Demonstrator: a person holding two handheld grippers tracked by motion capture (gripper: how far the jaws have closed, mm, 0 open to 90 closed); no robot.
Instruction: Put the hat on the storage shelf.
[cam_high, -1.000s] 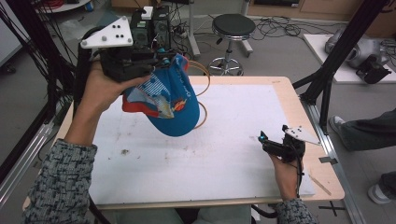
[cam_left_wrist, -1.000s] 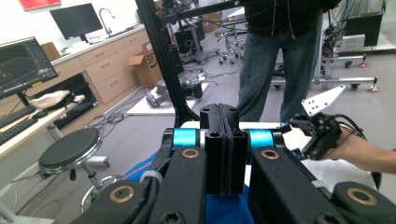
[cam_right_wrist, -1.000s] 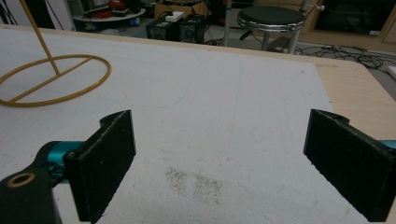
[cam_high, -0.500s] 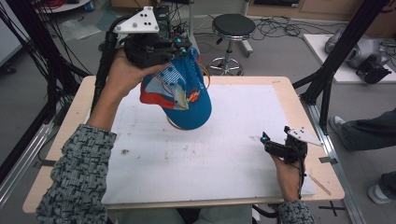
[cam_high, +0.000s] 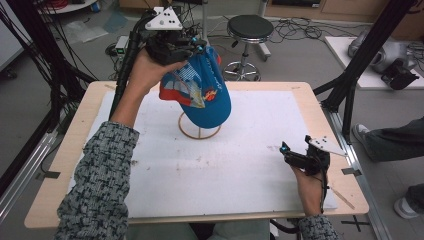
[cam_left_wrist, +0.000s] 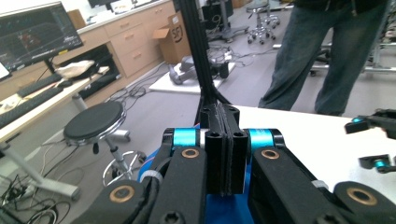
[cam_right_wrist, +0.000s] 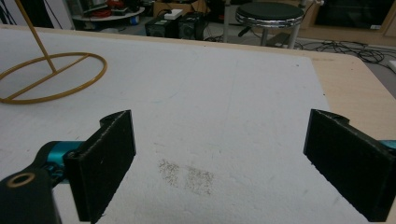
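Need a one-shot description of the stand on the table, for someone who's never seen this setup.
Start from the white mat that covers the wooden table. Toward its far middle, right under the blue cap held up by the left claw, sits the wire stand. It is a thin yellow-gold ring lying flat, with a crossbar and a slim rod rising from it, the one wire-thin item on the mat.

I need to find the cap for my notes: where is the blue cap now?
In the high view the blue cap hangs from the left claw, above the wire stand near the table's far edge.
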